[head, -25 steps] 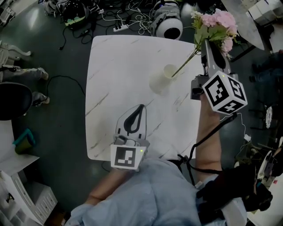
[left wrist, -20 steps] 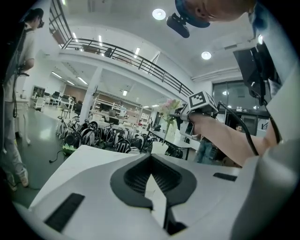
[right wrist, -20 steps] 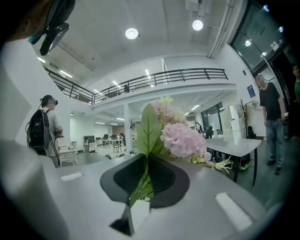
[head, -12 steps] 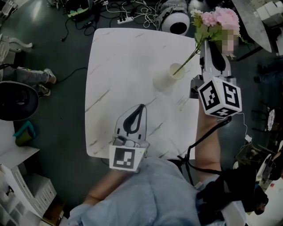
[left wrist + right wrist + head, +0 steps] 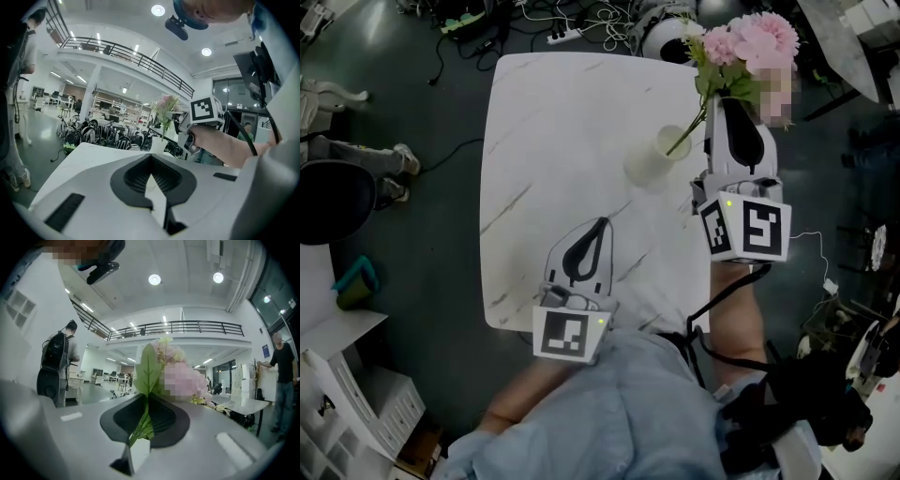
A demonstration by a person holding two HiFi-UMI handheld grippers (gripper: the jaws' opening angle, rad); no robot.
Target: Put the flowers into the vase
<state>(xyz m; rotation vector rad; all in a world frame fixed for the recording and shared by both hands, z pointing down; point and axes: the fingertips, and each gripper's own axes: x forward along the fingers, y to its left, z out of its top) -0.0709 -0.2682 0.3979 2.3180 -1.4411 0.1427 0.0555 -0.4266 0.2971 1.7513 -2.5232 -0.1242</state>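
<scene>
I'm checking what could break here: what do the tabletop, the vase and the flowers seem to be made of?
Tabletop: white with thin grey-brown veins and a smooth face, so marble or a marble-look laminate.
Vase: plain cream with a matte look; ceramic or plastic, the pictures leave it open.
Flowers: pink blooms, green leaves, thin green stem; possibly artificial, not certain.

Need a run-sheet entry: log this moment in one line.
right gripper: shut on pink artificial flowers | stem: at white cylindrical vase mouth | left gripper: shut, empty

White marble-look table (image 5: 562, 141), tangled cables (image 5: 591, 23) on dark floor (image 5: 431, 281), black chair (image 5: 333, 202) at left, bystander with backpack (image 5: 58, 362)
</scene>
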